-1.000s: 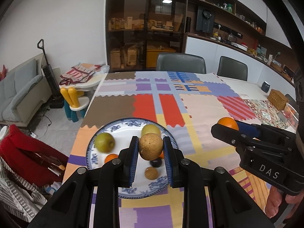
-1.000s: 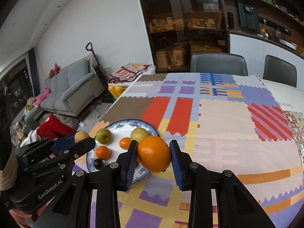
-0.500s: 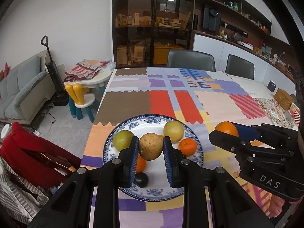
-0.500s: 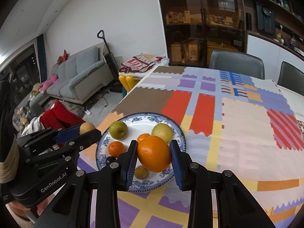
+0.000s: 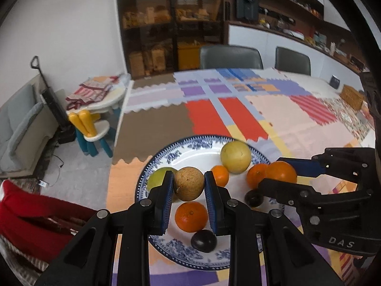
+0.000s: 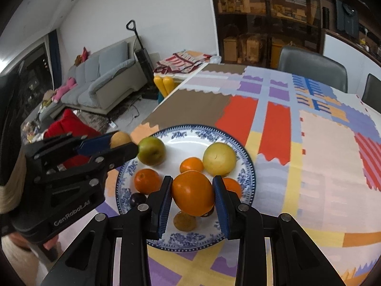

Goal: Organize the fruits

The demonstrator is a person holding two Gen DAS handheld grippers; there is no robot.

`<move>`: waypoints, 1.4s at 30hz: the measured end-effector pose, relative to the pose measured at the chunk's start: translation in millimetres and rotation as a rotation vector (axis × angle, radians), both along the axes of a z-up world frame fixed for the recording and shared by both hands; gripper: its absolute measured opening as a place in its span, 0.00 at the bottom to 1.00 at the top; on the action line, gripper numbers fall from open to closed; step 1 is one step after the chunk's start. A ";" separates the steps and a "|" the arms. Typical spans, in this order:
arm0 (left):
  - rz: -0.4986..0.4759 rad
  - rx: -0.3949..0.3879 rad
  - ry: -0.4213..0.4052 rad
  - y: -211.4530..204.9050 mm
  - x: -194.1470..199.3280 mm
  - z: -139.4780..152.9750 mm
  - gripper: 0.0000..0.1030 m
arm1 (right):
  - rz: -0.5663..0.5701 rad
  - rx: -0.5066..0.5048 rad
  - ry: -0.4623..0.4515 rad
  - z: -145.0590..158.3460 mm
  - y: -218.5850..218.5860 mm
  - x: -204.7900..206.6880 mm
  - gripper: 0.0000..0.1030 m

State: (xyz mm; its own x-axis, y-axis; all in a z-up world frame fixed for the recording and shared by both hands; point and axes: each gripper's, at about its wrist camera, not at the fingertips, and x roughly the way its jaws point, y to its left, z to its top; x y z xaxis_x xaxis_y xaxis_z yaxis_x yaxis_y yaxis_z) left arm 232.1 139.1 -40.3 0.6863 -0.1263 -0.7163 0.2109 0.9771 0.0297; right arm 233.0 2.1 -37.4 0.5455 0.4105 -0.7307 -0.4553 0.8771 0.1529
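Observation:
My left gripper (image 5: 188,186) is shut on a round tan fruit (image 5: 188,184), held above the left part of a blue-and-white plate (image 5: 190,146). My right gripper (image 6: 192,194) is shut on a large orange (image 6: 193,192) above the near side of the same plate (image 6: 190,134). The plate carries a green apple (image 6: 151,150), a pale yellow apple (image 6: 219,159), several small mandarins (image 6: 147,181), a dark plum (image 5: 203,240) and a small brown fruit (image 6: 184,221). Each gripper shows in the other's view: the right gripper (image 5: 283,174) and the left gripper (image 6: 120,140).
The plate stands near the table's left corner on a patchwork tablecloth (image 6: 321,143). Two grey chairs (image 5: 231,57) stand at the far side. A woven basket (image 5: 352,95) sits at the far right. Left of the table lie a child's table, a red cushion (image 5: 28,214) and a sofa (image 6: 104,81).
Both grippers, still holding their fruits, have moved leftward and down, so they now hang over the plate, which looks larger and nearer.

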 end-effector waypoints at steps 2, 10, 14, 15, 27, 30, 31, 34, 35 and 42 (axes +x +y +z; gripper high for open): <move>-0.029 0.002 0.022 2.1 7.6 -6.6 0.25 | 0.009 -0.013 0.009 -5.9 3.9 1.9 0.34; -0.111 0.022 0.052 1.2 21.0 -15.2 0.25 | 0.029 -0.045 0.032 -21.6 11.7 8.8 0.34; -0.110 0.021 0.073 0.8 23.7 -16.7 0.26 | 0.025 -0.047 0.033 -24.1 12.3 10.4 0.34; -0.106 0.023 0.080 0.6 23.8 -16.5 0.32 | 0.023 -0.047 0.037 -24.3 12.2 10.9 0.34; -0.017 0.073 0.031 -6.0 -2.8 7.6 0.45 | -0.029 -0.046 -0.016 -5.5 -4.7 1.2 0.51; 0.015 0.065 0.010 -11.2 -14.8 16.9 0.46 | -0.044 -0.042 -0.039 2.4 -12.8 -6.6 0.54; 0.034 0.064 0.001 -13.4 -20.3 20.8 0.48 | -0.050 -0.038 -0.045 5.3 -16.3 -9.1 0.54; 0.074 0.049 -0.036 -19.6 -36.4 31.4 0.55 | -0.070 -0.021 -0.058 13.8 -29.2 -16.2 0.56; 0.081 0.046 -0.044 -23.3 -41.7 34.4 0.57 | -0.080 -0.020 -0.067 16.6 -33.7 -20.2 0.57; 0.114 0.006 -0.087 -50.3 -73.6 51.5 0.72 | -0.135 0.001 -0.127 37.9 -67.3 -45.6 0.64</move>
